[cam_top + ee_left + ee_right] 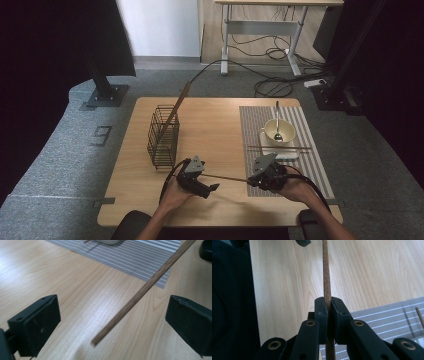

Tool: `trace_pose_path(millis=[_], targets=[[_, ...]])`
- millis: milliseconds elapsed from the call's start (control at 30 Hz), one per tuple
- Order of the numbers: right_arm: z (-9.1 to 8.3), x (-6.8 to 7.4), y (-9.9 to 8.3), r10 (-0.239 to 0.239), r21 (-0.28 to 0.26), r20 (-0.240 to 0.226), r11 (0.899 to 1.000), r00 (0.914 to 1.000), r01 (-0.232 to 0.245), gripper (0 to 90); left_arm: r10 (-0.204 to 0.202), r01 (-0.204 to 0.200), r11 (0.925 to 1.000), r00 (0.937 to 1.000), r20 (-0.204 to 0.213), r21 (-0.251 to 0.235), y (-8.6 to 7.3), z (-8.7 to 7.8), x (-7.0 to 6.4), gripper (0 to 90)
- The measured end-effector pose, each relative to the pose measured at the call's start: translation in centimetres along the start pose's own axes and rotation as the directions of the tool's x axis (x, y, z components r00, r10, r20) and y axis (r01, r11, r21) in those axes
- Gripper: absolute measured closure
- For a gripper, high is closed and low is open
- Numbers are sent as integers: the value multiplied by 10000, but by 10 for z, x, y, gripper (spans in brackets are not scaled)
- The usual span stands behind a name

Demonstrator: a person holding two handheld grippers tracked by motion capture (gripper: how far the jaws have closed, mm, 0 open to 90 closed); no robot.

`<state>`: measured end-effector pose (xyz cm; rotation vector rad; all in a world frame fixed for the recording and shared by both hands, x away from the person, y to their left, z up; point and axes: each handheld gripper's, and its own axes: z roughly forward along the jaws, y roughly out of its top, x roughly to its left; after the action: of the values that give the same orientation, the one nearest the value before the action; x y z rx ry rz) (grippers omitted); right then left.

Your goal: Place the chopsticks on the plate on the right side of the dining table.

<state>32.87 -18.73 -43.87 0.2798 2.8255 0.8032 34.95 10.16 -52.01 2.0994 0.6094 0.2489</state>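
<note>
A thin brown wooden chopstick (225,177) hangs level just above the front of the table, between my two grippers. My right gripper (251,180) is shut on its right end; in the right gripper view the jaws (327,302) pinch the chopstick (325,265), which runs straight away from them. My left gripper (211,188) is open. In the left gripper view the chopstick (147,286) comes in from the upper right and its free tip lies between the widely spread fingers (37,325), touching neither.
A black wire basket (163,137) stands at the table's left with another stick (177,107) leaning out of it. On the striped placemat (312,162) a cream bowl (270,131) holds a spoon (277,117), with a chopstick (280,148) laid across the white dish (292,155).
</note>
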Motion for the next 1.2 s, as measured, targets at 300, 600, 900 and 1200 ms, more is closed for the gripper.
trace_pose_path(millis=[300, 600, 900, 1200], targets=[[-12, -7, -8, 458, -319, 361, 9985, 9983, -447, 828, -465, 466, 9989, 9987, -232, 50, -8, 2, 7, 0], [-19, -18, -18, 1105, -686, 825, 9921, 9904, -1050, 828, -222, 223, 9964, 9998, -13, 815, -13, 15, 3, 0], [-26, -38, -37, 2321, -1315, 1311, 9677, 9638, -2151, 828, 264, -277, 9868, 9996, 101, 1598, -17, 28, -6, 0], [-27, -59, -63, 3342, -1539, 1898, 9388, 9232, -3082, 828, 495, -518, 9781, 9986, 162, 2014, -20, 35, -9, 0]])
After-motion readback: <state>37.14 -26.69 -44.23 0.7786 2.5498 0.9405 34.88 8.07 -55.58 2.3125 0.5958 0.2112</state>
